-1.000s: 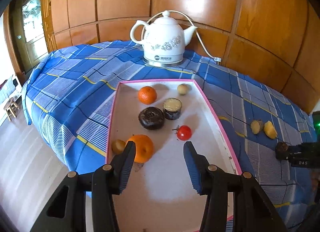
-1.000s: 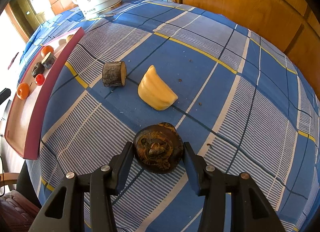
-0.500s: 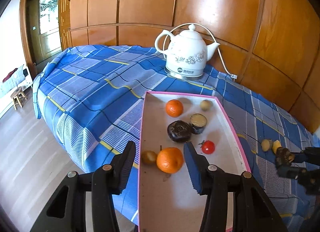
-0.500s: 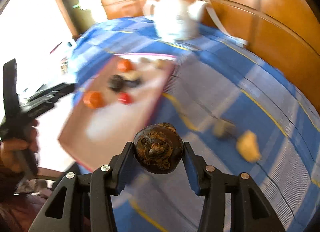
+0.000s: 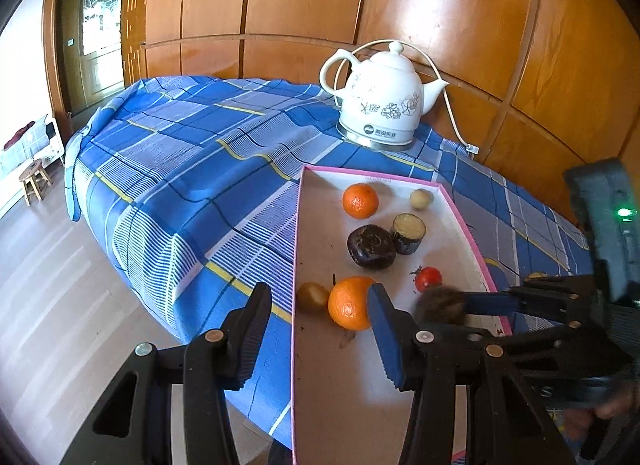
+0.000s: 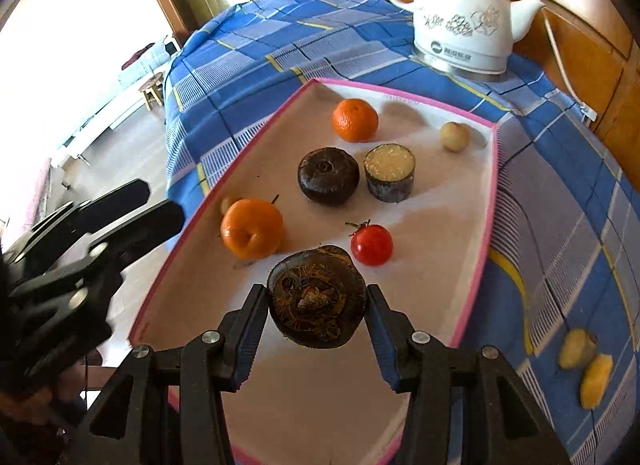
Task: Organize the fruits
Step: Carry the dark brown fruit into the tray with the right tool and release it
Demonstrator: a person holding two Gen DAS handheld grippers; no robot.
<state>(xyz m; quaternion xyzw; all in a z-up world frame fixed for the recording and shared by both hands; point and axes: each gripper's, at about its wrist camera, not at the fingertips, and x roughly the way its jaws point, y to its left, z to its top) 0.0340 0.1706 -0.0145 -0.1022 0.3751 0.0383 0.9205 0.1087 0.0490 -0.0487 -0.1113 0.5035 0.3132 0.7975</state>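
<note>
1. Right gripper (image 6: 317, 315): jaws are set partway apart and are clamped on a dark brown, round, rough-skinned fruit (image 6: 316, 297), a pad pressed on each flank. What kind of fruit it is cannot be told.
2. The fruit is held in the air above the near end of the pink-rimmed tray (image 6: 493, 185), just short of the cherry tomato (image 6: 371, 245) and the large orange (image 6: 252, 228). The carry is judged to be a delivery into the tray.
3. Left gripper (image 5: 320, 329): jaws are parted and empty. It hangs over the tray's near left edge, with the large orange seen just beyond its right finger; nothing is touched. It is judged to be parked clear of the drop spot.
4. Already gathered in the tray: a smaller orange (image 6: 355, 120), a dark purple round fruit (image 6: 328, 176), a cut dark cylinder with pale top (image 6: 389, 172), and a small pale fruit (image 6: 454, 137).
5. Two yellowish pieces (image 6: 584, 361) lie on the checked blue cloth (image 6: 560, 193), well apart from the tray, and are judged not yet sorted.
</note>
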